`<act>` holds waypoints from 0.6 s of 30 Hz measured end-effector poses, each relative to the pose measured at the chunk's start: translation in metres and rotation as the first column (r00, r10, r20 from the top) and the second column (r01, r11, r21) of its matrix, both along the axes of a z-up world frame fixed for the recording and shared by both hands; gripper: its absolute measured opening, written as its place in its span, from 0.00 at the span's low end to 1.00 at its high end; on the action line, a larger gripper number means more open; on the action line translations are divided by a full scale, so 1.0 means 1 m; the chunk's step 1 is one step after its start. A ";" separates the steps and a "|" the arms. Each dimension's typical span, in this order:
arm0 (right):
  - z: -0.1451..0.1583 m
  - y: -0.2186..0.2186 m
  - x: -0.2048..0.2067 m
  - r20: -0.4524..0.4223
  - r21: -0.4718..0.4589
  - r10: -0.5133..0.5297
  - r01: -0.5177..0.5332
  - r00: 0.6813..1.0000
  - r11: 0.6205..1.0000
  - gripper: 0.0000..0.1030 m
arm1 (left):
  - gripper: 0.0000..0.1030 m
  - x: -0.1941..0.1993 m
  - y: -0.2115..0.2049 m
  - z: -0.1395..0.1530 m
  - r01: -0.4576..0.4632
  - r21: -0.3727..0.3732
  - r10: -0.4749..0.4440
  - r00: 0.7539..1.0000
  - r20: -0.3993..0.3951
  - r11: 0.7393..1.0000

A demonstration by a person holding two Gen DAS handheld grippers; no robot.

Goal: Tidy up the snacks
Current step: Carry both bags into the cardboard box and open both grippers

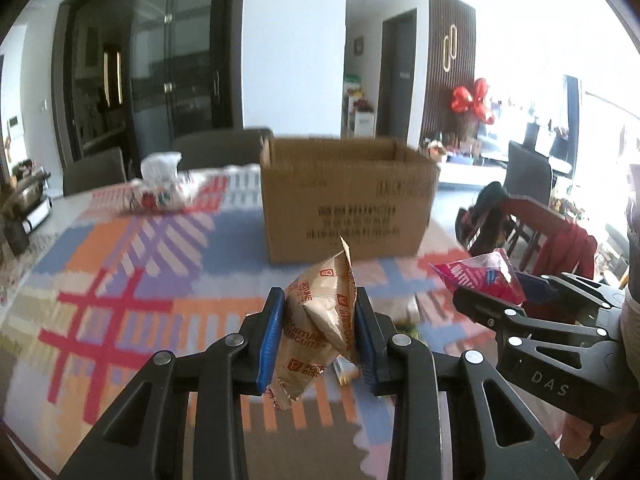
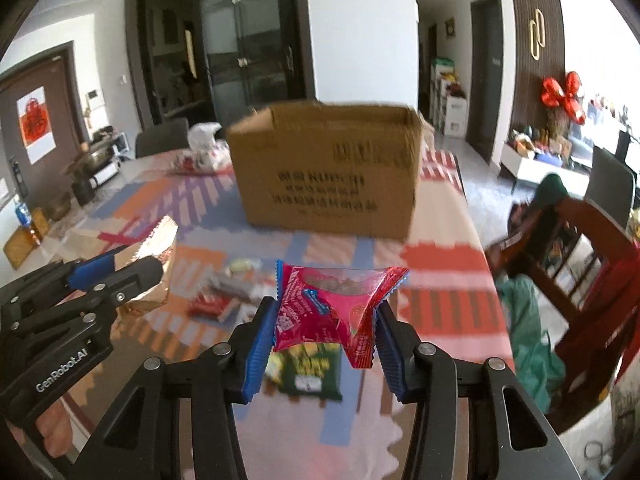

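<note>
My left gripper [image 1: 320, 332] is shut on a beige biscuit packet [image 1: 316, 320] with orange print, held above the patterned tablecloth. My right gripper [image 2: 326, 332] is shut on a pink-red snack packet [image 2: 332, 308]. Both point toward an open cardboard box [image 1: 344, 200] standing farther back on the table; it also shows in the right wrist view [image 2: 328, 172]. The right gripper with its pink packet [image 1: 484, 276] appears at the right of the left wrist view. The left gripper with the beige packet [image 2: 154, 264] appears at the left of the right wrist view.
Several loose snack packets [image 2: 228, 300] and a green packet [image 2: 308, 368] lie on the tablecloth [image 1: 120, 280] below the grippers. A white plastic bag [image 1: 160, 184] sits at the back left. A wooden chair [image 2: 580, 264] with red cloth stands off the table's right edge.
</note>
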State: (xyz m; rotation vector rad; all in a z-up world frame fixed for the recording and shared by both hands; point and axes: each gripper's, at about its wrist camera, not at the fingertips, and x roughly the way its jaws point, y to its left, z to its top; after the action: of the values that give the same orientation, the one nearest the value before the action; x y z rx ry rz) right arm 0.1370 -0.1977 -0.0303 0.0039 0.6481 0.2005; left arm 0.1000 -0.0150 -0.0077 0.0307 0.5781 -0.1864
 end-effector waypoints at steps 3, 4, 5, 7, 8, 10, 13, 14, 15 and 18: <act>0.018 0.004 0.012 0.043 0.005 0.020 -0.020 0.999 1.000 0.47 | 0.32 0.013 0.004 0.017 0.009 -0.024 -0.009 1.000 0.023 1.000; 0.022 0.006 0.015 0.053 0.007 0.025 -0.025 0.998 1.000 0.47 | 0.32 0.018 0.004 0.022 0.014 -0.029 -0.013 0.999 0.029 0.999; 0.028 0.007 0.020 0.064 0.010 0.031 -0.032 0.997 0.999 0.47 | 0.32 0.022 0.005 0.027 0.014 -0.028 -0.013 0.999 0.038 1.000; 0.039 0.009 0.029 0.091 0.011 0.042 -0.044 0.995 0.999 0.47 | 0.32 0.033 0.006 0.038 0.020 -0.032 -0.018 0.998 0.058 0.999; 0.044 0.010 0.035 0.102 0.011 0.044 -0.046 0.994 0.999 0.47 | 0.32 0.039 0.007 0.042 0.027 -0.040 -0.025 0.998 0.060 0.999; 0.054 0.011 0.046 0.119 0.016 0.050 -0.053 0.992 0.998 0.47 | 0.32 0.052 0.007 0.052 0.030 -0.040 -0.027 0.997 0.071 0.999; 0.068 0.013 0.064 0.141 0.011 0.059 -0.061 0.988 0.998 0.48 | 0.32 0.072 0.005 0.064 0.046 -0.021 -0.044 0.996 0.080 0.999; 0.072 0.013 0.072 0.142 0.005 0.057 -0.058 0.988 0.998 0.47 | 0.32 0.081 0.005 0.068 0.057 -0.021 -0.055 0.995 0.079 0.998; 0.076 0.013 0.076 0.144 0.008 0.057 -0.059 0.988 0.998 0.48 | 0.32 0.088 0.005 0.072 0.063 -0.014 -0.062 0.995 0.079 0.998; 0.087 0.013 0.098 0.140 0.000 0.063 -0.064 0.988 0.998 0.48 | 0.32 0.108 0.001 0.083 0.072 0.007 -0.073 0.994 0.085 0.997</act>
State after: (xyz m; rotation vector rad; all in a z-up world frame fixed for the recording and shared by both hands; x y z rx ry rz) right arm 0.2346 -0.1846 0.0571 -0.0261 0.5084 0.2614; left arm 0.2079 -0.0140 0.0755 0.0630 0.4926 -0.2534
